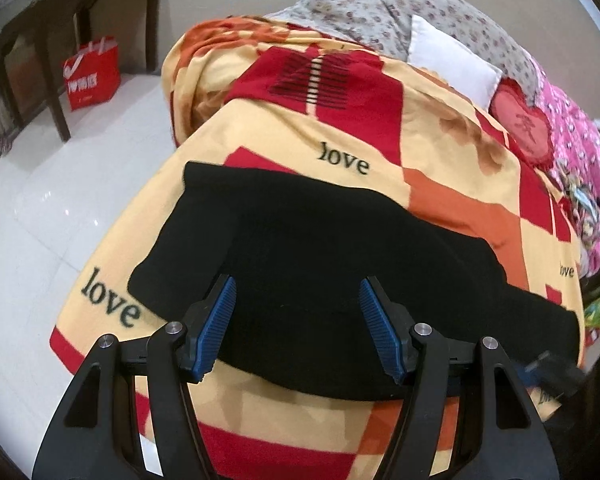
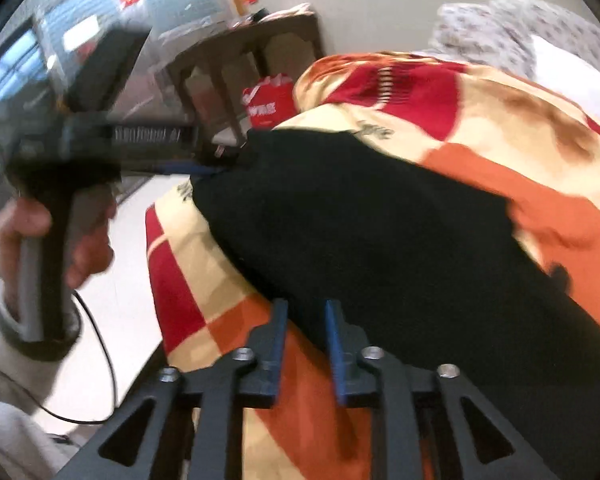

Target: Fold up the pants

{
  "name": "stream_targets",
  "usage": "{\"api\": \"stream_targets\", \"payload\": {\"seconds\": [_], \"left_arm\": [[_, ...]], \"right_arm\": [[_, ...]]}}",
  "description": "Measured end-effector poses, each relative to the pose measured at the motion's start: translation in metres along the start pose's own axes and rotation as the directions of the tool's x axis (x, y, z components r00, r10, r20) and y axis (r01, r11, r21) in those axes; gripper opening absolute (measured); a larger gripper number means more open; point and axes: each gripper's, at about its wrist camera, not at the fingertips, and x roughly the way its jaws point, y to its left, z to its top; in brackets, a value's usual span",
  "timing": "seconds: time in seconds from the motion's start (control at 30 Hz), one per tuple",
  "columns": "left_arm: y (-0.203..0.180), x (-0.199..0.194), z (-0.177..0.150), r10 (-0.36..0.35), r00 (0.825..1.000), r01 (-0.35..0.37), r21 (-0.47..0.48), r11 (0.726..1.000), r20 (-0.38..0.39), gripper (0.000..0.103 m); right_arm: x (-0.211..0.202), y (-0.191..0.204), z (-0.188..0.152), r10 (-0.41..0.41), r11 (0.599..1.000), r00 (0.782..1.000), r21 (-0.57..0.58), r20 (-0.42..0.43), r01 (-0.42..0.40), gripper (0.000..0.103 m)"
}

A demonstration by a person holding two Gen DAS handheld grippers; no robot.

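In your left wrist view, your left tool [image 1: 298, 284] stands wide, its blue pads [image 1: 216, 326] well apart above the near part of the pants [image 1: 320, 248], holding nothing. The black pants lie flat across the blanket [image 1: 440, 148] on the bed, running from far left to near right. A white pillow [image 1: 452, 60] and a red heart cushion [image 1: 520, 124] sit at the far right. On the floor [image 1: 40, 220] to the left stands a red bag [image 1: 92, 74] beside a dark chair [image 1: 44, 40]. A blurred dark piece of the right tool shows at the near right edge.

In your right wrist view, your right tool [image 2: 306, 308] is narrow but not closed, with a small gap between its fingers; it sits at the near edge of the pants [image 2: 360, 220], and blanket [image 2: 500, 120] shows through the gap. The frame is blurred. Your left hand [image 2: 52, 236] grips the left tool's handle on the left, and that tool's tip reaches the far left corner of the pants. The bag [image 2: 270, 100] shows beyond.
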Motion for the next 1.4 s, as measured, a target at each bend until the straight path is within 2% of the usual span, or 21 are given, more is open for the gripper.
{"api": "stream_targets", "payload": {"seconds": [0.07, 0.17, 0.27, 0.37, 0.4, 0.43, 0.47, 0.53, 0.67, 0.77, 0.83, 0.97, 1.03, 1.1, 1.13, 1.23, 1.3, 1.37, 1.4], "left_arm": [[-0.003, 0.005, 0.000, 0.010, 1.000, -0.010, 0.004, 1.000, -0.002, 0.064], [-0.003, 0.015, -0.003, 0.019, 0.999, -0.019, -0.001, 1.000, -0.029, 0.064], [0.002, 0.020, -0.007, 0.025, 0.999, -0.026, -0.012, 1.000, -0.042, 0.064], [0.005, 0.019, -0.010, 0.018, 0.999, -0.019, -0.021, 1.000, -0.037, 0.064], [0.005, 0.018, -0.010, 0.021, 0.999, -0.021, -0.016, 1.000, -0.038, 0.064], [0.005, 0.018, -0.011, 0.022, 0.999, -0.022, -0.007, 1.000, -0.037, 0.064], [0.005, 0.018, -0.012, 0.020, 0.999, -0.020, -0.001, 1.000, -0.037, 0.064], [0.007, 0.019, -0.014, 0.015, 0.999, -0.015, 0.000, 1.000, -0.032, 0.064], [0.004, 0.021, -0.014, 0.025, 0.999, -0.025, 0.004, 1.000, -0.028, 0.065], [-0.004, 0.017, -0.014, 0.057, 0.998, -0.057, 0.023, 0.998, -0.024, 0.065], [-0.011, 0.013, -0.015, 0.050, 0.999, -0.049, 0.041, 0.998, -0.015, 0.064], [-0.033, 0.001, -0.018, 0.013, 1.000, -0.014, 0.087, 0.996, 0.020, 0.064], [-0.050, 0.000, -0.020, -0.025, 1.000, 0.023, 0.117, 0.993, 0.017, 0.065], [-0.063, 0.001, -0.021, -0.041, 0.999, 0.039, 0.146, 0.989, 0.010, 0.065], [-0.072, 0.003, -0.023, -0.046, 0.999, 0.045, 0.164, 0.986, 0.006, 0.065], [-0.095, 0.010, -0.027, -0.067, 0.998, 0.069, 0.207, 0.976, -0.020, 0.065], [-0.111, 0.014, -0.030, -0.082, 0.996, 0.088, 0.235, 0.968, -0.033, 0.065], [-0.126, 0.020, -0.034, -0.090, 0.995, 0.099, 0.260, 0.961, -0.045, 0.065], [-0.134, 0.022, -0.036, -0.096, 0.994, 0.106, 0.272, 0.956, -0.052, 0.065]], "right_arm": [[-0.020, -0.021, 0.002, -0.029, 0.997, 0.999, 0.067, 0.044, 0.026, 0.027], [-0.034, -0.048, 0.015, -0.128, 0.984, 0.988, 0.136, 0.090, 0.115, 0.032], [-0.010, -0.069, 0.037, -0.170, 0.970, 0.985, 0.184, 0.038, 0.160, 0.033], [0.021, -0.085, 0.053, -0.140, 0.968, 0.990, 0.208, -0.007, 0.138, 0.033], [0.031, -0.087, 0.057, -0.121, 0.969, 0.993, 0.214, -0.019, 0.122, 0.029], [0.037, -0.088, 0.060, -0.143, 0.970, 0.990, 0.197, -0.020, 0.144, 0.023], [0.040, -0.087, 0.064, -0.194, 0.966, 0.981, 0.169, -0.018, 0.194, 0.010], [0.044, -0.093, 0.069, -0.269, 0.948, 0.963, 0.172, -0.011, 0.266, 0.009], [0.055, -0.101, 0.070, -0.266, 0.944, 0.964, 0.199, -0.010, 0.262, 0.008], [0.043, -0.108, 0.069, -0.233, 0.943, 0.972, 0.243, -0.005, 0.228, 0.008], [0.018, -0.108, 0.061, -0.198, 0.943, 0.980, 0.275, 0.023, 0.184, 0.009], [-0.042, -0.110, 0.027, -0.266, 0.929, 0.962, 0.282, 0.056, 0.240, 0.013], [-0.069, -0.119, 0.001, -0.316, 0.905, 0.948, 0.312, 0.040, 0.288, 0.016], [-0.096, -0.130, -0.026, -0.386, 0.869, 0.922, 0.340, 0.013, 0.359, 0.017], [-0.109, -0.135, -0.039, -0.436, 0.843, 0.900, 0.349, -0.002, 0.409, 0.017], [-0.148, -0.149, -0.069, -0.590, 0.741, 0.807, 0.370, -0.042, 0.561, 0.022], [-0.168, -0.161, -0.083, -0.650, 0.681, 0.756, 0.388, -0.070, 0.621, 0.032], [-0.178, -0.174, -0.091, -0.670, 0.647, 0.738, 0.418, -0.087, 0.637, 0.035], [-0.180, -0.182, -0.095, -0.666, 0.641, 0.739, 0.429, -0.102, 0.637, 0.035]]}}
